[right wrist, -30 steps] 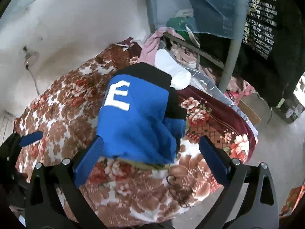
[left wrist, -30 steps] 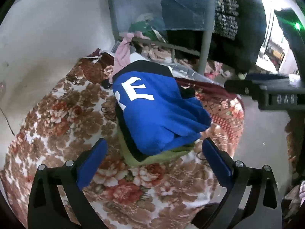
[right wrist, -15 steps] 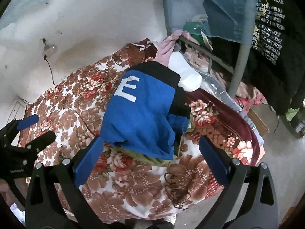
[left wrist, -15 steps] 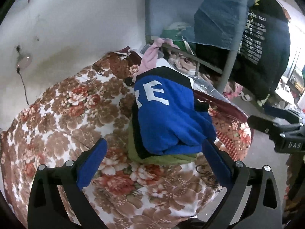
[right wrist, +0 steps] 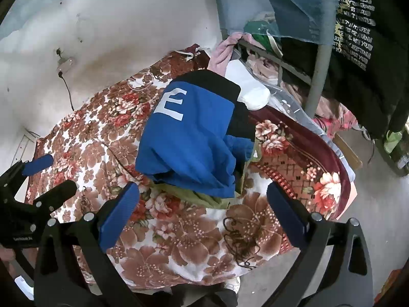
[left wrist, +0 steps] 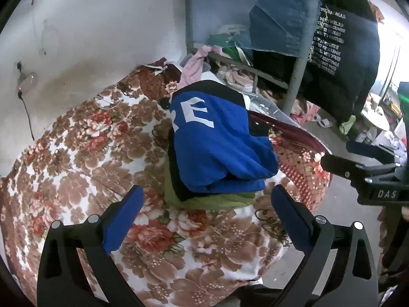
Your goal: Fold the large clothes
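My left gripper and right gripper: fingers spread wide, holding nothing. Folded blue garment lies ahead of both fingertips, atop green cloth, on floral bed.

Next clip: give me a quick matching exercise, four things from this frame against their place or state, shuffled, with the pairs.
Things:
1. blue top
2. green garment
3. black T-shirt
4. left claw

Place or state:
A. hanging from the metal frame
B. open, holding nothing
C. top of the pile on the floral blanket
D. under the blue one, edge showing

Pairs: 1-C, 2-D, 3-A, 4-B
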Available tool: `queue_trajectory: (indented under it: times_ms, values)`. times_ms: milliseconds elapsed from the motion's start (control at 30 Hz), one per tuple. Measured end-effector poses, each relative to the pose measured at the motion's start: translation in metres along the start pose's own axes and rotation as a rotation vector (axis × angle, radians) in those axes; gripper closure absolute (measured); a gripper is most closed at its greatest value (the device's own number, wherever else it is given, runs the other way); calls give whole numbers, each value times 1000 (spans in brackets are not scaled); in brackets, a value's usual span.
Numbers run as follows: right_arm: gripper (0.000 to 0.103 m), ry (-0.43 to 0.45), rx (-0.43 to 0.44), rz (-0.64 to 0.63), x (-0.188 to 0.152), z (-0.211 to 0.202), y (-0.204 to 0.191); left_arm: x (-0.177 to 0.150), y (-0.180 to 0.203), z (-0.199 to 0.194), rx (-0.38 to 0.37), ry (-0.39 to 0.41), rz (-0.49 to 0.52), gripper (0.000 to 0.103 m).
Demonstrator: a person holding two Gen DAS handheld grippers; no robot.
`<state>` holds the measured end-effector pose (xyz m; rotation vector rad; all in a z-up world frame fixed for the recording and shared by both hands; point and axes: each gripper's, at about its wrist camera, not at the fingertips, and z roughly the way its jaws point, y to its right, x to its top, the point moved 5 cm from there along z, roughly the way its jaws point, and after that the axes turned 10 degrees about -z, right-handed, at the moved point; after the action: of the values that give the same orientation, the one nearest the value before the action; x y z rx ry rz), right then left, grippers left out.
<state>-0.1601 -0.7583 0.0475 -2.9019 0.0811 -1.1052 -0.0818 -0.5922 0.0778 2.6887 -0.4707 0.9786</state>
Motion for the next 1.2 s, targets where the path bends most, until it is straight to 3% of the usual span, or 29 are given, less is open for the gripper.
queue_trajectory:
  times_ms: [333,833,967,1200]
  values:
    - [5,-6,7,0,-4,-3,2,-4,1,2,26,-16,8,5]
    - [5,-20,70,-48,-18,-1,5,-19,-6,9,-30,-60,-36,5]
    - [5,-11,116,-38,-19,-1,0,-17,3,-2,-139,-14,0,5]
    - [5,-16,121,-70,-17,-2,-6,-17,11,-1,-118,-18,59,5]
